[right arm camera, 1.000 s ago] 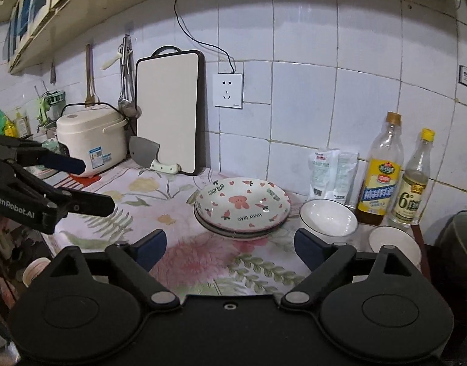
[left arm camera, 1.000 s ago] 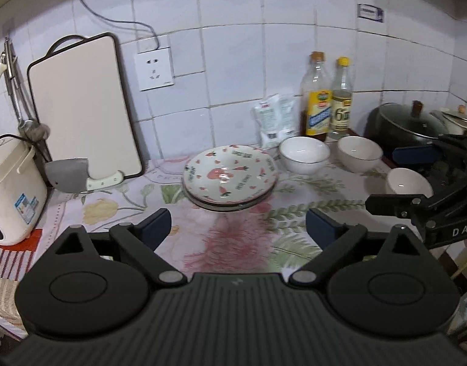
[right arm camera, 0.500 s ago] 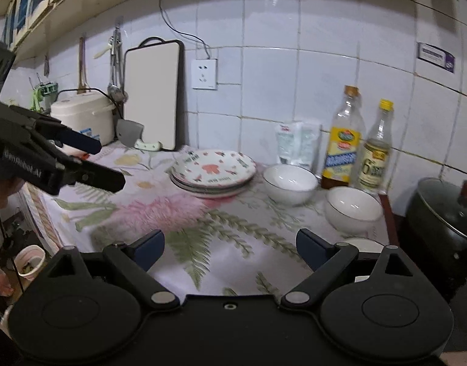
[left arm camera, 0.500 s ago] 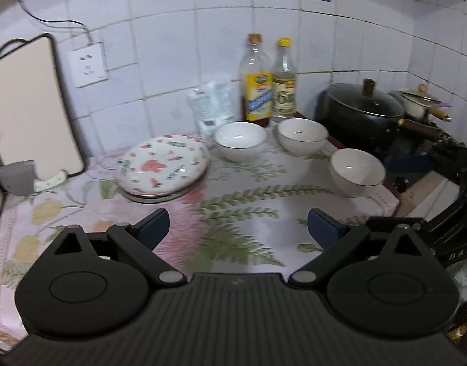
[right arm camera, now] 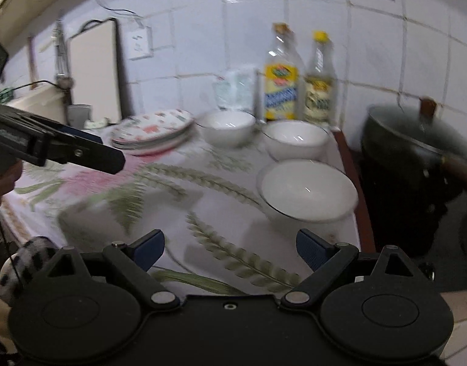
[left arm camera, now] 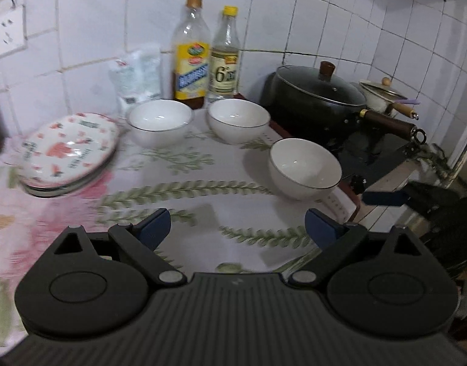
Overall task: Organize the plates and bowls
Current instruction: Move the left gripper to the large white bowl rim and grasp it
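Three white bowls sit on the flowered counter cloth: a near one (left arm camera: 305,167) (right arm camera: 306,190) by the right edge, a middle one (left arm camera: 239,119) (right arm camera: 296,138) and a left one (left arm camera: 158,122) (right arm camera: 227,128). A stack of patterned plates (left arm camera: 67,149) (right arm camera: 154,129) lies left of them. My left gripper (left arm camera: 238,228) is open and empty above the cloth, short of the near bowl. My right gripper (right arm camera: 230,247) is open and empty, just in front of the near bowl.
Two bottles (left arm camera: 224,55) and a white bag (left arm camera: 136,76) stand against the tiled wall. A black lidded pot (left arm camera: 317,97) sits on the stove right of the counter. A cutting board (right arm camera: 93,70) leans at the left.
Both grippers have swung right and moved closer to the bowls. The plates have slid to the left of each view. Both stay open and empty.
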`<action>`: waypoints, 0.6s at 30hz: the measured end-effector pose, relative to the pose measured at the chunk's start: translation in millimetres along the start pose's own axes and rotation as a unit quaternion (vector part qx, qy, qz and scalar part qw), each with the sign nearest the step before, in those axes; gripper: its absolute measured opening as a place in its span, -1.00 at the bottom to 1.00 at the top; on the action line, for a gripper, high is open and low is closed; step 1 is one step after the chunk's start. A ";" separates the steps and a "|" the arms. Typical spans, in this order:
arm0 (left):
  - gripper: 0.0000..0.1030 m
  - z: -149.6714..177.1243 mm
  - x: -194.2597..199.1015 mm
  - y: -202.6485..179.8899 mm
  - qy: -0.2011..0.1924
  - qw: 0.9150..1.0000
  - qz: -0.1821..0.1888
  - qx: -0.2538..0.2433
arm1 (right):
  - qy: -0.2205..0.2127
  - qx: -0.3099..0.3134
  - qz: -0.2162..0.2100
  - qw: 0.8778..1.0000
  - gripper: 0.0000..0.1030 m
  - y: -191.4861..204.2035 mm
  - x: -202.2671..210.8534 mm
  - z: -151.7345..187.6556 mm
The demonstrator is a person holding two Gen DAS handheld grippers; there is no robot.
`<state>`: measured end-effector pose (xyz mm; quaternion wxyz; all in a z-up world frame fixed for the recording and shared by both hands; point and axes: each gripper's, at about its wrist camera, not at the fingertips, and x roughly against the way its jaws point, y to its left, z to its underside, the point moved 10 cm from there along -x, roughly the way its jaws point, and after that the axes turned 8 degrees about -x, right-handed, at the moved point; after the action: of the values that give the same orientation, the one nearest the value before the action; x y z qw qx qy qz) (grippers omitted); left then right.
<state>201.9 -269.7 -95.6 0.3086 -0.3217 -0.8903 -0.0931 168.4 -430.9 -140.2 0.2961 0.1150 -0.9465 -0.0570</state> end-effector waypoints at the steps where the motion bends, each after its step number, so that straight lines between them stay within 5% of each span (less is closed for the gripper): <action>1: 0.85 -0.6 -7.1 -1.6 -0.003 1.000 0.006 0.006 | 0.003 -0.005 0.004 1.000 0.85 -5.8 -6.0 2.8; 13: 0.72 -20.5 -90.6 -20.3 -0.018 0.998 0.044 0.048 | -0.006 -0.040 0.062 0.997 0.85 -64.6 -68.4 14.8; 18: 0.72 -26.4 -127.7 -25.6 0.004 0.998 0.043 0.046 | -0.026 -0.003 0.047 0.999 0.85 -69.5 -82.2 12.7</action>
<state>275.6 -365.0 -151.7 0.3305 -0.3445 -0.8778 -0.0399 239.5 -476.9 -207.8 0.2744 0.0676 -0.9580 -0.0489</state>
